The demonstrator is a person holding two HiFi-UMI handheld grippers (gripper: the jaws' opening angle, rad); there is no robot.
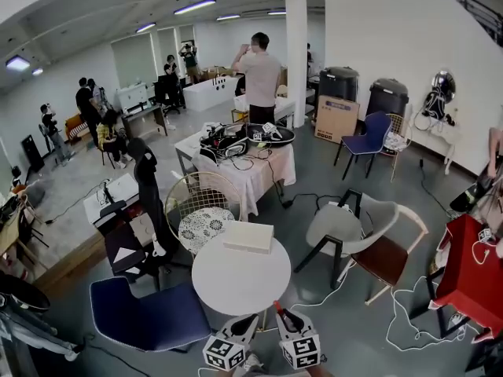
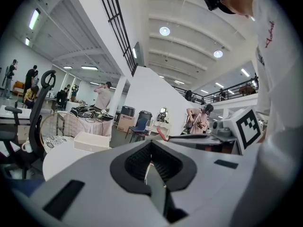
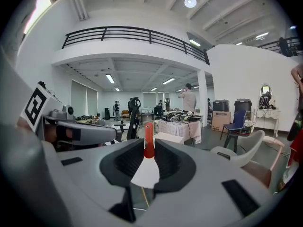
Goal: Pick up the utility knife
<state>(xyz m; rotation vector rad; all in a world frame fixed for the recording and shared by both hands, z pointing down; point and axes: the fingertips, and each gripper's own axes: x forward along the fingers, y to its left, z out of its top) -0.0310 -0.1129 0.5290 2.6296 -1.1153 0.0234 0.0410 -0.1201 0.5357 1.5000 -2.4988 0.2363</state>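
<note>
Both grippers are low in the head view, just past the near edge of a round white table [image 1: 236, 277]. My right gripper [image 1: 281, 314] is shut on a slim red utility knife [image 1: 277, 305], which sticks up and forward out of the jaws. In the right gripper view the knife [image 3: 148, 141] stands upright between the dark pads of the right gripper [image 3: 148, 149]. My left gripper [image 1: 250, 321] is beside it on the left. Its jaws are together, and the left gripper [image 2: 151, 148] has nothing between them. The red knife tip [image 2: 161, 134] also shows in the left gripper view.
A white box [image 1: 248, 236] lies on the table's far side. A blue chair [image 1: 149, 316] stands at the left, a wire chair [image 1: 200, 203] behind the table, and grey and brown chairs [image 1: 354, 230] at the right. Cables [image 1: 409, 320] trail on the floor by a red-covered stand [image 1: 471, 277].
</note>
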